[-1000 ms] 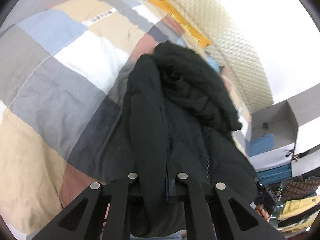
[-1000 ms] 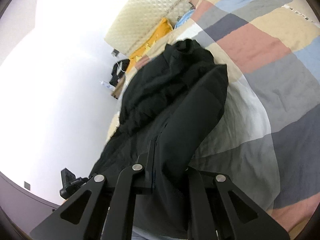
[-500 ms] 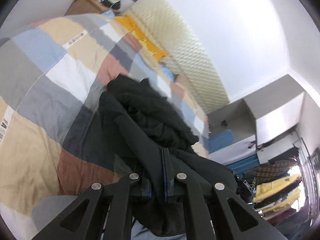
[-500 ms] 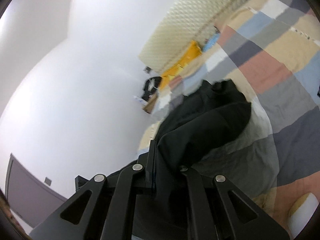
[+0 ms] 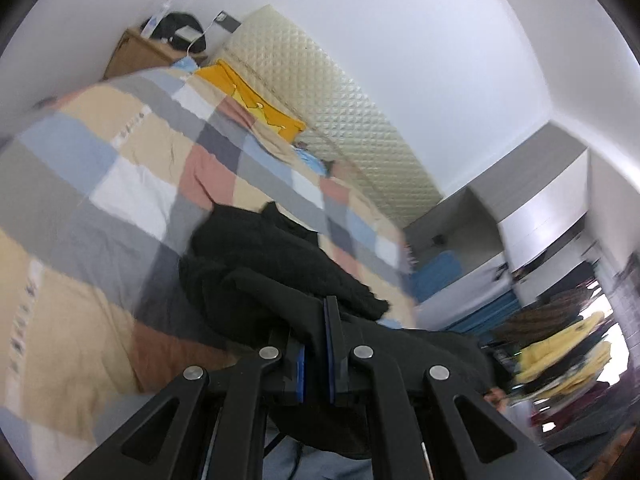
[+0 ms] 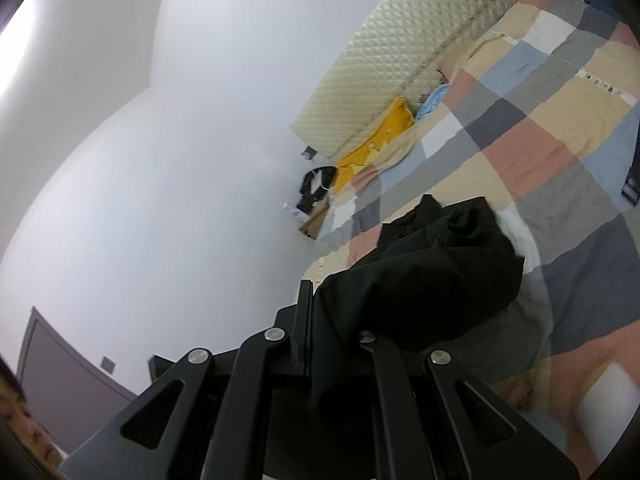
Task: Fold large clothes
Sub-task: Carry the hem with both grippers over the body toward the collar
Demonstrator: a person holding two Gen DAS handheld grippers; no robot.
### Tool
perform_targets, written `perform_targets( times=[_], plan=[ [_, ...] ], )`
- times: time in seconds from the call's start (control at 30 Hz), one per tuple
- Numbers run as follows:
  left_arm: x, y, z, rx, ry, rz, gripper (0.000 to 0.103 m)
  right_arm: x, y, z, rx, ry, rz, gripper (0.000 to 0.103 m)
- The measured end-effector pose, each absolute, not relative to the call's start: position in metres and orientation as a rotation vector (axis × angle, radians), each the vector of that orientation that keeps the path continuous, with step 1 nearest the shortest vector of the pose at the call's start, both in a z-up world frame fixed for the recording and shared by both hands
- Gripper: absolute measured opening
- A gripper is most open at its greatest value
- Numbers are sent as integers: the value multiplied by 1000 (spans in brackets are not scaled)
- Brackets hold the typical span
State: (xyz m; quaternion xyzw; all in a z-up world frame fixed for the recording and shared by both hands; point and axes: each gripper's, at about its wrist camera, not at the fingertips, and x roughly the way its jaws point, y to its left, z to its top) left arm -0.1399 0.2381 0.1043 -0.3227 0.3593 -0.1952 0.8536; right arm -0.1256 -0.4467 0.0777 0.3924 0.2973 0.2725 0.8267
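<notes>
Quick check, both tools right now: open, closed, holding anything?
Left tool: closed on the black garment.
Right tool: closed on the same black garment, which drapes over its right finger.

I see a bed covered by a patchwork quilt of beige, grey, blue, white and dusty pink squares. A cream quilted headboard stands against a plain white wall, with a yellow pillow lying at its foot. A brown nightstand holds dark items beside the bed. On the far side I make out grey cabinets and hanging clothes, blurred.
</notes>
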Motion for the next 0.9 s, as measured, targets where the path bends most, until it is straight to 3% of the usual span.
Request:
perform_targets(
  times=[0.37,0.73,0.9],
  plan=[
    [-3,211,113,-530,806,-237,7,-22,-459,58,933,739,431,7],
    [92,200,97,-548,806,-81,8,43,-449,71,893,755,301,7],
    [124,157,78,-251,821,37,9,81,-449,48,908,812,204,7]
  ],
)
